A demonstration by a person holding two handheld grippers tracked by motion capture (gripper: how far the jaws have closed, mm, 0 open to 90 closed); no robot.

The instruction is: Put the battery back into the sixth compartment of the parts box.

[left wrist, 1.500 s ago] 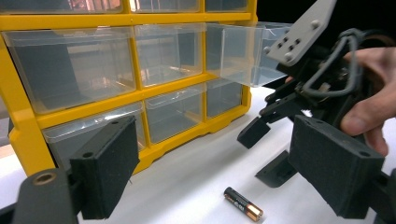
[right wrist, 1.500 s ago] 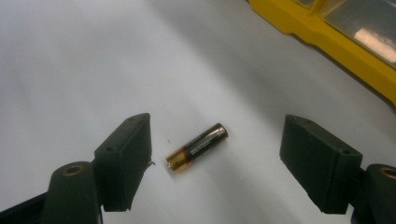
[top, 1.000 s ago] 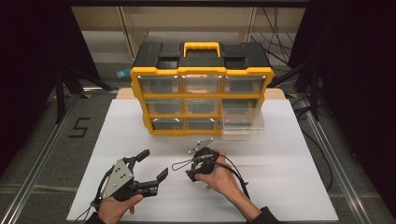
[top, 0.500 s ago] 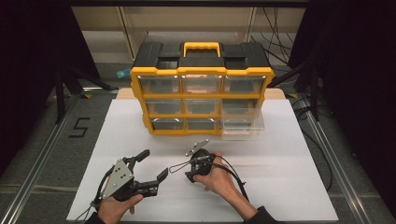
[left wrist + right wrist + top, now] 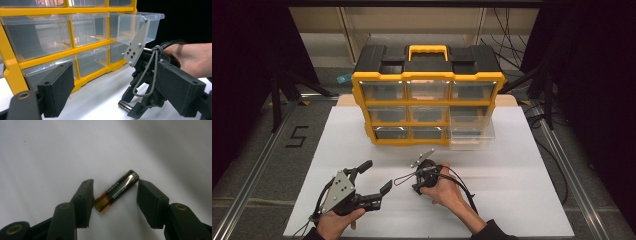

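Step in hand: picking up the black-and-gold cylindrical battery (image 5: 119,191), which lies flat on the white bench (image 5: 522,200) in front of the yellow-and-black plastic drawer cabinet (image 5: 428,100).
Right gripper (image 5: 115,197): pointed down over the battery; its fingers (image 5: 83,200) have just been closing and straddle the battery slantwise, the gold end touching or nearly touching one pad, the black end just beside the other; not yet a firm pinch, by my reading.
Left gripper (image 5: 372,180): held just above the bench to the left, fingers (image 5: 56,88) spread with nothing between them.
Clear plastic drawer (image 5: 472,132): pulled out at the cabinet's lower right, a likely place for the battery.
Next move: squeeze fully; since the battery sits askew, it may swivel or roll, so close slowly, then lift.
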